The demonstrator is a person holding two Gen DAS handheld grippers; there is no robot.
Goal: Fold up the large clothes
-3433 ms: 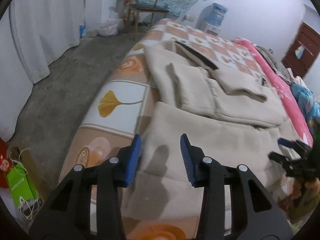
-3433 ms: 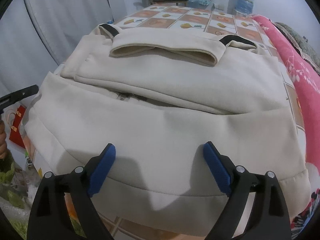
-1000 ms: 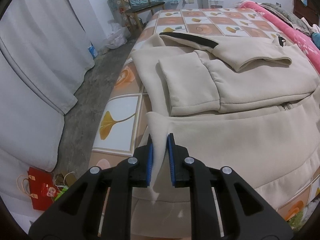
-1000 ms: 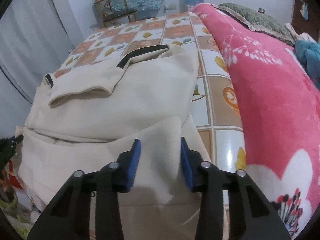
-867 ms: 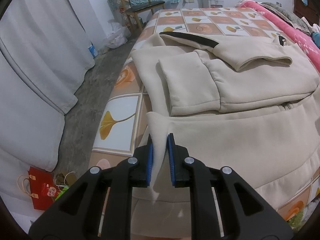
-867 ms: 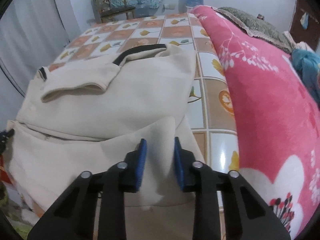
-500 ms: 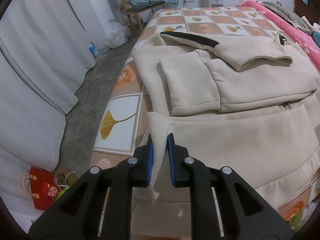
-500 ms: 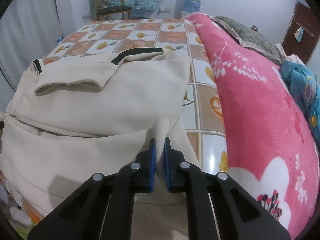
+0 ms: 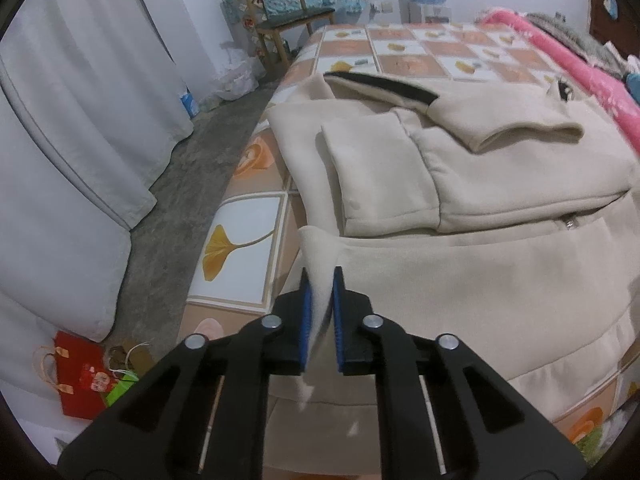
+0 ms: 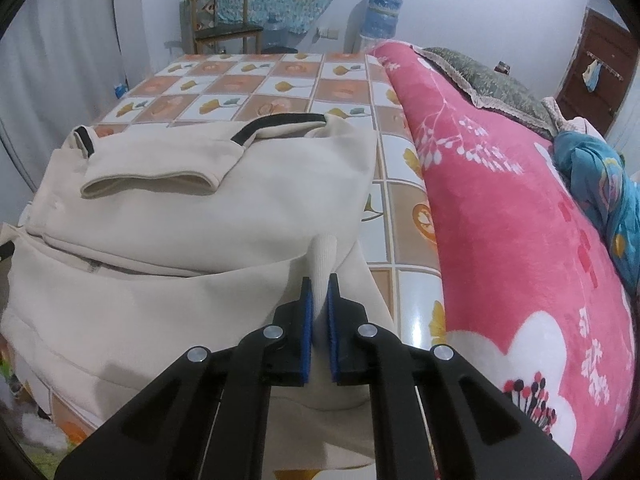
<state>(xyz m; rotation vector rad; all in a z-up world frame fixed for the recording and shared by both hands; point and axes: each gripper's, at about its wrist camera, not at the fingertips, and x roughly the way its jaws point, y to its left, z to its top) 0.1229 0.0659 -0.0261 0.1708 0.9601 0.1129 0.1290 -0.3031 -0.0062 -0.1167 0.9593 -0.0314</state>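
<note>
A large cream jacket [image 9: 500, 184] with black trim lies on the tiled-pattern bed, sleeves folded across its body. My left gripper [image 9: 320, 276] is shut on the jacket's near left hem corner, pinching a ridge of fabric. My right gripper [image 10: 319, 284] is shut on the near right hem corner of the same jacket [image 10: 200, 208], with a fold of cloth standing up between the pads. The lower part of the jacket hangs over the bed's near edge.
A pink floral blanket [image 10: 520, 240] fills the bed's right side, with a blue garment [image 10: 600, 184] beyond it. White curtains [image 9: 80, 120] hang at left above the concrete floor. A wooden chair [image 9: 288, 12] and water bottle [image 10: 382, 16] stand at the far wall. A red bag [image 9: 78, 372] lies on the floor.
My right gripper has closed on the right hem corner, from slightly open one second ago. My left gripper stays shut on the left corner. Both were open over the hem earlier.
</note>
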